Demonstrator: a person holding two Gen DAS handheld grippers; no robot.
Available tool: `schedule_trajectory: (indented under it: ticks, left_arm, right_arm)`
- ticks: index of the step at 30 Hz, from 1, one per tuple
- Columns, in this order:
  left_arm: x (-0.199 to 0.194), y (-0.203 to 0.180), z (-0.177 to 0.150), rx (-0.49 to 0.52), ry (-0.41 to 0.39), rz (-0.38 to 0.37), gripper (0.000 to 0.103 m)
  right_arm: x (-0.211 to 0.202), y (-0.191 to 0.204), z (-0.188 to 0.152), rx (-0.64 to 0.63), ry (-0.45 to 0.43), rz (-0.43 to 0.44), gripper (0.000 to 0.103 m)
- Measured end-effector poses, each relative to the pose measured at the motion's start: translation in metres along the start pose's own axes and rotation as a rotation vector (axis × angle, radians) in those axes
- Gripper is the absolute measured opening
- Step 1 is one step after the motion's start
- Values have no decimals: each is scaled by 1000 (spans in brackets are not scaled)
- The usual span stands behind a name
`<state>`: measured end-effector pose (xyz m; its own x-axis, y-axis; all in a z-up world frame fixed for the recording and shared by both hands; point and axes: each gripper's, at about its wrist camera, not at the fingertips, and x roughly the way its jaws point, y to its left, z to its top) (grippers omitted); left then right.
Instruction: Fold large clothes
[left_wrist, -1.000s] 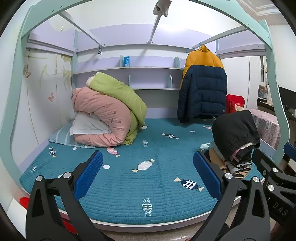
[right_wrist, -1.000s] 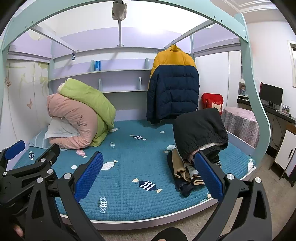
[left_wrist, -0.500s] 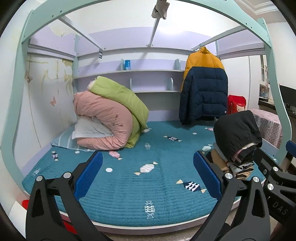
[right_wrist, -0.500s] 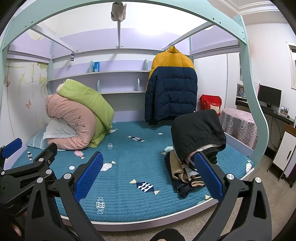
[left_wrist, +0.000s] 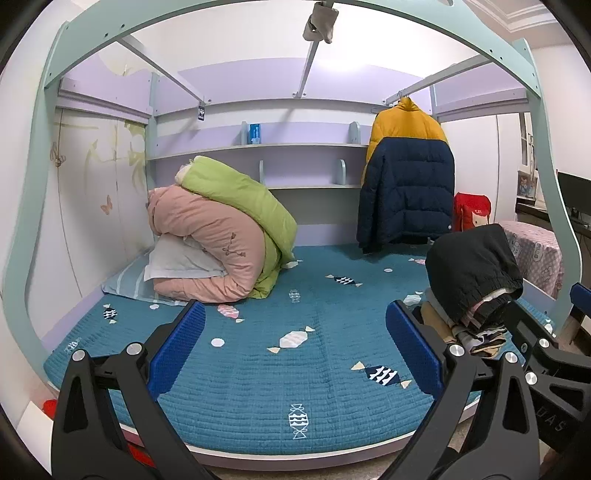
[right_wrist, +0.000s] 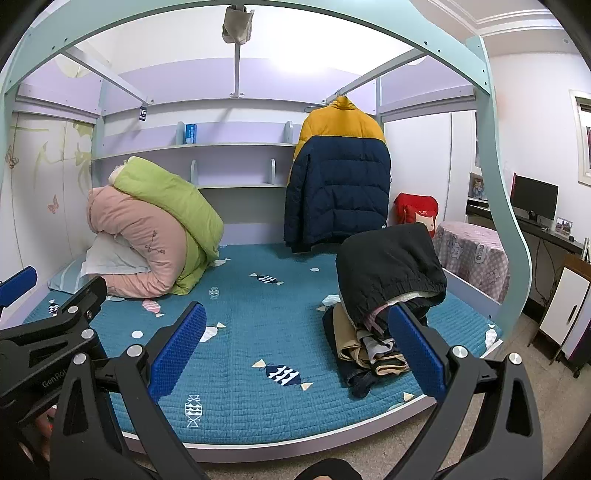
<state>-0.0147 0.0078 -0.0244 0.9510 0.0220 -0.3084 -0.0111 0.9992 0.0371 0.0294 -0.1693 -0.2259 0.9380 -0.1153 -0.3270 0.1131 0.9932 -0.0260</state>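
A heap of clothes (left_wrist: 469, 280) (right_wrist: 384, 291) lies on the right side of the teal bed cover (left_wrist: 295, 354) (right_wrist: 251, 332), with a black garment on top and tan, grey and dark pieces under it. A yellow and navy puffer jacket (left_wrist: 406, 184) (right_wrist: 340, 177) hangs at the back. My left gripper (left_wrist: 295, 343) is open in front of the bed's near edge, nothing between its blue pads. My right gripper (right_wrist: 295, 343) is open too, its right finger in front of the heap. Each gripper shows at the edge of the other's view.
Rolled pink and green quilts (left_wrist: 221, 243) (right_wrist: 155, 229) with a white pillow lie at the back left. The mint bed frame (left_wrist: 33, 184) arches overhead. A covered table (right_wrist: 472, 254), a red bag (right_wrist: 417, 214), a desk with a monitor (right_wrist: 535, 197) stand right.
Both cameras have tilted slightly upward and shifted a little, so the bed sits lower in view. Both grippers remain open; nothing on the bed has moved.
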Motion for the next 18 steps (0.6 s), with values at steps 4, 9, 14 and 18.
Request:
schedule_trajectory:
  ticks: [4,9,14,18]
  left_arm:
    - [0,-1,0,0,-3,-4,98]
    - [0,-1,0,4,-7,-1,98]
    - [1,-1,1,3,-3,-5,98]
    - [1,-1,1,6,-6,-3,98]
  right_arm:
    - [1,0,0,-1,0,-1,96]
    - [-1,0,-1,4,2,-1,96]
    - [-1,-1,-2,3,3,-2,96]
    - [-1,-2,-2,8,5,-1,96]
